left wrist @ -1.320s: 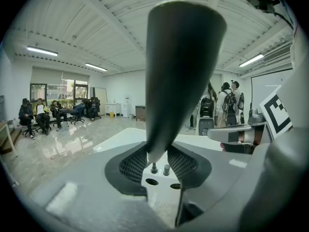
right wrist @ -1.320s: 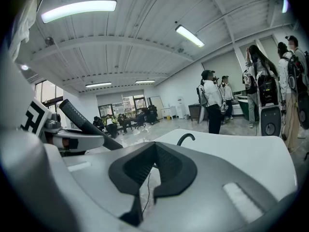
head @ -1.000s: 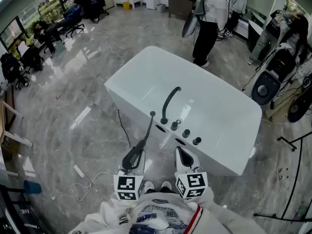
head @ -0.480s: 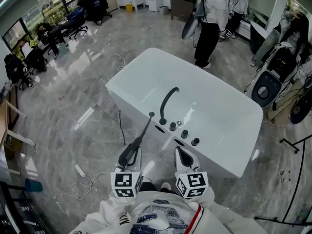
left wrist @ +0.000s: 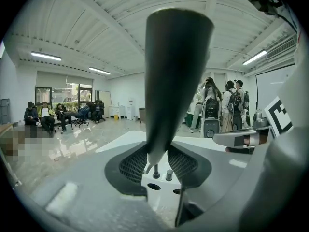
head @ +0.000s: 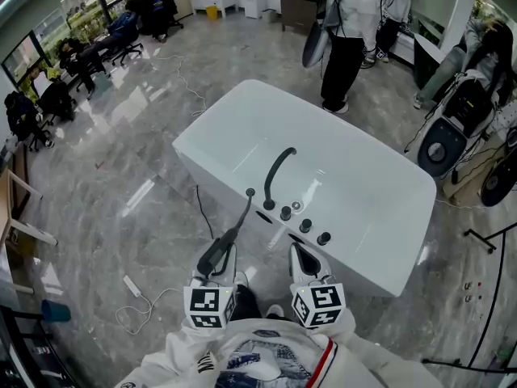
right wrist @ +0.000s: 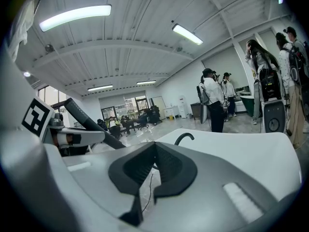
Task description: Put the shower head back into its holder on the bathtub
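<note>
Nearest, at the bottom of the head view, the left hand-held gripper (head: 216,259) is clenched on the dark shower head (head: 232,233); in the left gripper view its ribbed pads (left wrist: 134,164) press on both sides of the handle, and the shower head (left wrist: 176,71) rises broad and dark out of them towards the camera; just beside it to the right, the right hand-held gripper (head: 303,257) grasps nothing; in its own view the right hand-held gripper (right wrist: 154,149) has its dark jaws drawn together at the tips, with only floor and a thin cable (right wrist: 150,182) showing below them; the shower head slants up and away from the left jaws, its slim end near the front rim of the white bathtub (head: 212,180), left of the fittings and not seated in anything; on that rim lie two dark oval openings (head: 265,215), a curved dark spout (head: 278,172) and a row of knobs (head: 305,225); the tub stands on a glossy grey marble floor (head: 121,160); beyond it standing people (head: 343,39) gather at the far side, and seated people (head: 69,59) are well apart at far left.
</note>
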A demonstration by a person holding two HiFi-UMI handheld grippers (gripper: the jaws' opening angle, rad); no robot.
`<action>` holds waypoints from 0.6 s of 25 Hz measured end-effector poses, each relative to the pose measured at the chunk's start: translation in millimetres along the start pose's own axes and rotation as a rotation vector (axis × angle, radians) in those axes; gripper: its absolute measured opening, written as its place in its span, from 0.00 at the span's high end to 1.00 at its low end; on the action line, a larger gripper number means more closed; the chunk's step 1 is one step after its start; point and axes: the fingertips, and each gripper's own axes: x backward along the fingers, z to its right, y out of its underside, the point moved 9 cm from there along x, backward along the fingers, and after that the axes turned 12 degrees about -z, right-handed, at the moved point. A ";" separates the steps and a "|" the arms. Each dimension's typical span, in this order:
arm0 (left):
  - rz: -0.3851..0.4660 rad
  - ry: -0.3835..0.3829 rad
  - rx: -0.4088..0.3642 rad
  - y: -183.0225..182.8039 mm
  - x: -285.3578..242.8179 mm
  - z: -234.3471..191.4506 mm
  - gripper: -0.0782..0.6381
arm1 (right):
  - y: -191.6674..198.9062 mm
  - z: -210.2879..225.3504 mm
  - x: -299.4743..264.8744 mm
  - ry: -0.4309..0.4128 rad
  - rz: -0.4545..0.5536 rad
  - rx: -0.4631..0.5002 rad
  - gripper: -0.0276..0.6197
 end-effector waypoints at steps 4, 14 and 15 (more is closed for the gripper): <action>0.007 0.025 -0.006 -7.2 -14.5 -7.4 0.70 | -10.5 0.9 -13.7 0.015 0.008 0.005 0.95; -0.007 0.060 -0.022 -26.1 -45.6 -44.9 0.70 | -32.7 -13.8 -64.4 0.022 -0.005 -0.003 0.95; -0.010 0.064 -0.024 -27.8 -48.1 -49.0 0.70 | -34.6 -15.5 -68.8 0.024 -0.007 -0.006 0.95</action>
